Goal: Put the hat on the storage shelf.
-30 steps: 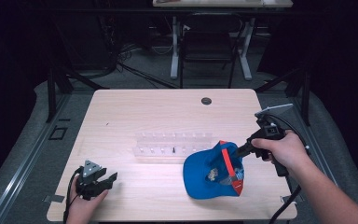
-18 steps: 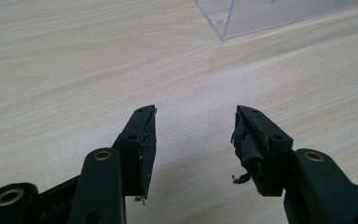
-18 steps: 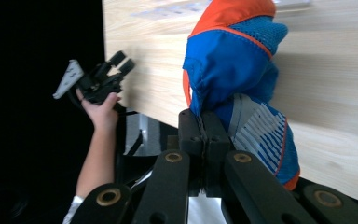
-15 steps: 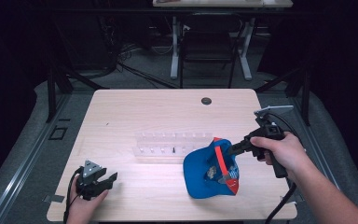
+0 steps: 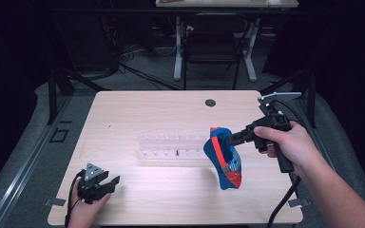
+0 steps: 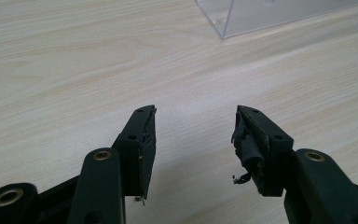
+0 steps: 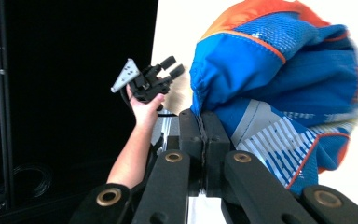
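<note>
A blue and orange cloth cap (image 5: pixel 223 156) hangs lifted above the table's right half, pinched at its edge by my right gripper (image 5: pixel 229 139). In the right gripper view the two black jaws are closed together on the blue fabric of the cap (image 7: pixel 279 88), which droops to the right. My left gripper (image 5: pixel 108 184) rests low at the table's front left corner, held in a hand. In the left gripper view my left gripper (image 6: pixel 193 135) stands open over bare wood with nothing between its fingers.
A clear plastic rack (image 5: pixel 171 147) lies across the middle of the wooden table (image 5: pixel 147 114); its corner (image 6: pixel 242 16) shows ahead of the left jaws. A round hole (image 5: pixel 210 102) sits near the far edge. A chair and desk legs stand beyond.
My right gripper has raised the cap off the table and turned it upright, so it now hangs on edge. The left gripper has stayed put.
</note>
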`<state>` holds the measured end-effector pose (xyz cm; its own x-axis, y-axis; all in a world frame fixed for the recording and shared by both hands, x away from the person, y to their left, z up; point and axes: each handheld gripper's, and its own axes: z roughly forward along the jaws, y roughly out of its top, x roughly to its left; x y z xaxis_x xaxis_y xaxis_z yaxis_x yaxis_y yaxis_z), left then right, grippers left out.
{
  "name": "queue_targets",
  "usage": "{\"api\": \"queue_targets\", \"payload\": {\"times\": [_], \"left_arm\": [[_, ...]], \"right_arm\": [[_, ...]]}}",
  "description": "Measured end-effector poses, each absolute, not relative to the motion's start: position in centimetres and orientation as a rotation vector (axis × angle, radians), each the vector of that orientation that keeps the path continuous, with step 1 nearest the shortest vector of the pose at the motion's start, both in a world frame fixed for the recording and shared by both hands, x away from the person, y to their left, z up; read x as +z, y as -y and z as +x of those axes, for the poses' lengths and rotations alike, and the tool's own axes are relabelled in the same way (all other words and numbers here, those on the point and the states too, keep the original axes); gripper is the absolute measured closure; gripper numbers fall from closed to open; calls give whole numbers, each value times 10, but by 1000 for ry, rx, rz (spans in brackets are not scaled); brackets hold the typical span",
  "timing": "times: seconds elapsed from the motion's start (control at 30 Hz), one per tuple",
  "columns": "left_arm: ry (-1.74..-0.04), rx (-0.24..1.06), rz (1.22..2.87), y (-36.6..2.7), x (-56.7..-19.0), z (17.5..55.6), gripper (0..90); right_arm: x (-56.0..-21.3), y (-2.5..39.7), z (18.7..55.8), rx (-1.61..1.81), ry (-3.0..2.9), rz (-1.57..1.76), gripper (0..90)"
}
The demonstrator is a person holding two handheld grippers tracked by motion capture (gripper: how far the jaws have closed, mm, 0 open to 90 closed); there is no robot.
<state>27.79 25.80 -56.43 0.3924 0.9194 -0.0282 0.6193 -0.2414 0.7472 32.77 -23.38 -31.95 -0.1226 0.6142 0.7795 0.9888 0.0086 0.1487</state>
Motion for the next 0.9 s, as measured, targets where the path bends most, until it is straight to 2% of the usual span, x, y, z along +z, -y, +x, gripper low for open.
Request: {"api": "queue_targets", "payload": {"times": [0.5,0.9], "left_arm": [[-1222,544,1932,-239,-550,271,490],[-1057,529,1936,-202,-525,266,492]], "right_arm": [[-307,225,336,-1070,1754,-1565,898],[-293,205,346,-1145,1753,-1524,898]]}}
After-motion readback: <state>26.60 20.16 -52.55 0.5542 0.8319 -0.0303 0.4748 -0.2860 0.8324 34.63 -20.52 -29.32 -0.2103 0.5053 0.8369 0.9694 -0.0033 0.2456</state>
